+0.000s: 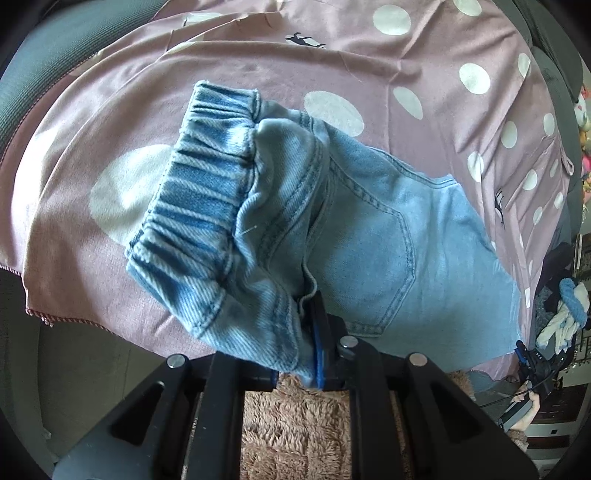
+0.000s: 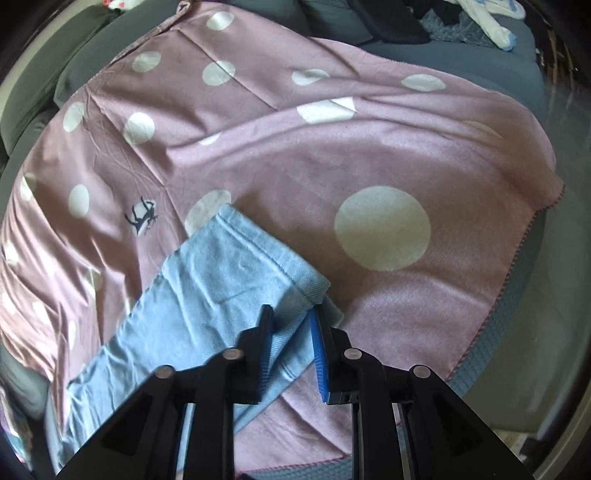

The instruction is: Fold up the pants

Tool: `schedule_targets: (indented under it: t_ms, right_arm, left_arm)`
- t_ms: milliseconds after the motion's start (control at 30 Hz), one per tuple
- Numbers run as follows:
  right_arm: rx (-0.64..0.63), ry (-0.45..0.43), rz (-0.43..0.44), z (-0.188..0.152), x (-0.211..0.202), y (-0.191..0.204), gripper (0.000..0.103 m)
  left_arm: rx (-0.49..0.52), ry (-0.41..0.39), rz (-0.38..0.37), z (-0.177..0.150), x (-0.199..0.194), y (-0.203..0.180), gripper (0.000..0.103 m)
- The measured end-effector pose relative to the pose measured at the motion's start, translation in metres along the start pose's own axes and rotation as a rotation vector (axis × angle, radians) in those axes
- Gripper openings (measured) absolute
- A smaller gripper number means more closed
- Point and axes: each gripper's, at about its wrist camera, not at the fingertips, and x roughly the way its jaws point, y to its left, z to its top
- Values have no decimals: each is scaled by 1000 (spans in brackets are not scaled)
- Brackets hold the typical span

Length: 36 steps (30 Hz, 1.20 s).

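Light blue denim pants (image 1: pixel 369 229) lie on a pink sheet with white dots (image 1: pixel 369 66). Their elastic waistband (image 1: pixel 199 192) is lifted and bunched toward the camera. My left gripper (image 1: pixel 295 317) is shut on the denim at the side seam just below the waistband; cloth drapes over and hides its left finger. In the right wrist view a pant leg (image 2: pixel 207 295) runs from the lower left up to its hem (image 2: pixel 273 254). My right gripper (image 2: pixel 291 310) stands over the hem corner, open, with a gap between the blue pads and the cloth lying loose between them.
The pink sheet (image 2: pixel 369 155) covers a grey cushioned surface (image 2: pixel 517 295), with its edge close on the right. A pile of clothes (image 2: pixel 480 18) sits at the far end. A shaggy brown rug (image 1: pixel 295 424) shows below the left gripper.
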Motion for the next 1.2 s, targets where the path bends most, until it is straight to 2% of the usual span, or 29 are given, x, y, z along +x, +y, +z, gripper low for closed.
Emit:
schedule_targets:
  t_ms: [33,167,267,433,500,633,700,767,800,833,933,1000,1033,1067,1133,1200]
  right_arm:
    - [-13,-11,-3,0,0,1,5]
    - [-29,-41,-30,-4,-8,7,4]
    - [-37,-62,-43,-7,-18,7,4]
    - [-37,-7,-95,-12,1,-1,3]
    - [-51,-11,-110,-13,4,0,3]
    - [-146,-3,-240,-12,4,21,4]
    - [-215,-20,-292,-14,-2,37,5]
    - [-265,-35,-295,-15,-11,54,19]
    - [-286,-46,-281,-16,-16,63,37]
    - [-310,-59,-259,-17,-22,75,49]
    - [-419,-77,-154,-25,-32,119,49]
    - [-504,-49,-34,-35,-31,158,49]
    - [-536,-31,16,-39,-28,174,49]
    - [-575,-1,75,-47,-23,195,49]
    - [-654,54,156,-61,-14,235,49]
    - [-736,100,239,-80,-7,272,49]
  left_arm:
    - [1,-10,2,-1,-2,0,14]
    - [0,-32,4,-2,-12,1,14]
    - [-1,-22,29,0,-5,5,18]
    - [11,-19,64,-1,5,5,20]
    - [23,-23,66,-2,4,5,21]
    - [5,-25,44,-4,-7,8,26]
    - [4,-31,52,-6,-20,9,36]
    - [13,-78,85,-6,-37,13,68]
    - [15,-108,105,-5,-44,13,70]
    - [14,-138,120,-3,-51,16,70]
    - [-26,-171,81,9,-56,30,71]
    - [-65,-174,64,16,-50,40,69]
    - [-79,-169,69,20,-45,45,66]
    - [-91,-166,76,21,-43,47,56]
    - [-110,-137,61,24,-32,54,46]
    - [-116,-126,56,25,-26,57,46]
